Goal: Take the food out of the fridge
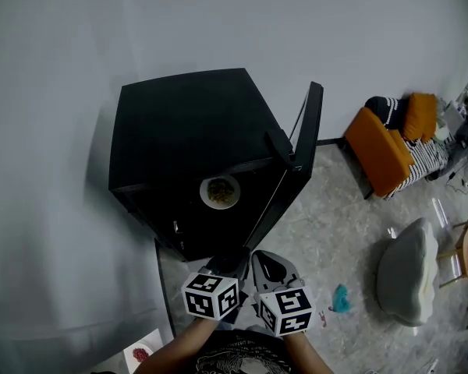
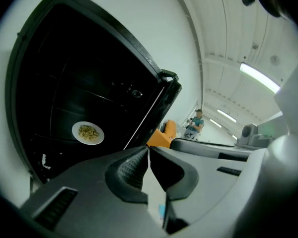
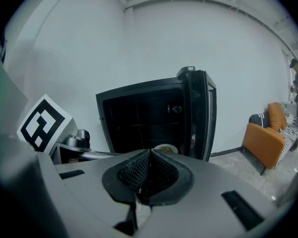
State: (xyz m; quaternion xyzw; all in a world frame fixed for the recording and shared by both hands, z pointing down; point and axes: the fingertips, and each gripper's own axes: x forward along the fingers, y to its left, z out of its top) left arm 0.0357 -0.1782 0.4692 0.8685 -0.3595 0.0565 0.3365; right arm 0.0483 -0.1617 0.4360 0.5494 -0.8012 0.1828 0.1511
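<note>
A small black fridge [image 1: 183, 131] stands against the white wall with its door [image 1: 296, 162] swung open to the right. On a shelf inside sits a white plate of yellowish food [image 1: 220, 191], also seen in the left gripper view [image 2: 88, 132] and partly behind the jaws in the right gripper view [image 3: 165, 148]. My left gripper [image 1: 232, 265] and right gripper [image 1: 264, 267] hang side by side in front of the fridge, short of the plate. Both are shut with nothing between their jaws.
An orange sofa [image 1: 386, 150] with striped cushions stands at the right. A grey beanbag-like lump [image 1: 407, 271] and a small teal object [image 1: 340, 298] lie on the floor. A person stands far off [image 2: 194, 123]. A white plate with something red [image 1: 143, 354] sits at the lower left.
</note>
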